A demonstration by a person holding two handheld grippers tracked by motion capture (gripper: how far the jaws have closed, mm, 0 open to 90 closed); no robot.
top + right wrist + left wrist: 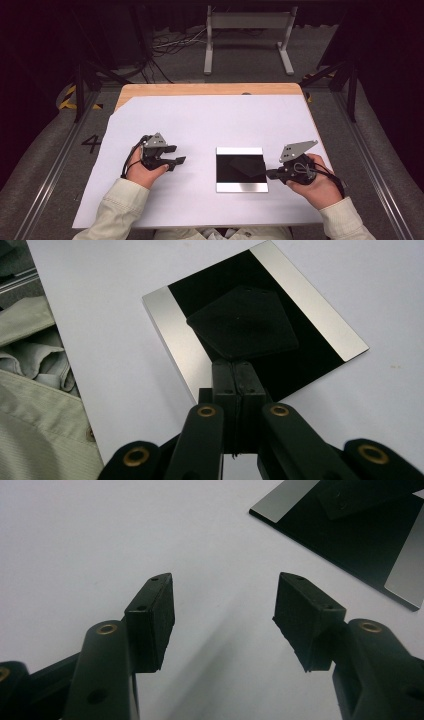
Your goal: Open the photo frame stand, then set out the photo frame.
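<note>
Right gripper view is showing the right gripper (234, 371) with its jaws pressed flat together, the tips sitting at the near corner of a thin black five-sided sheet (243, 324). Whether that corner is pinched between the pads or merely lying just ahead of them cannot be told; it looks as if it is being nipped. The sheet is lying on a black tray (320, 320) with silver bands along two sides, which is resting on the white paper (100, 340) covering the desk (200, 89).

In the high view the right gripper (272, 174) is meeting the tray's right edge, while the left gripper (175, 155) is hovering well apart to the left, jaws spread wide with nothing between them.

Judging from this, the step in hand is taking hold of the sheet at its corner. The next move is likely calling for a gentle lift or peel off the tray, kept low and slow so the thin sheet is not slipping free. The idle left gripper may be needed to steady the tray.
</note>
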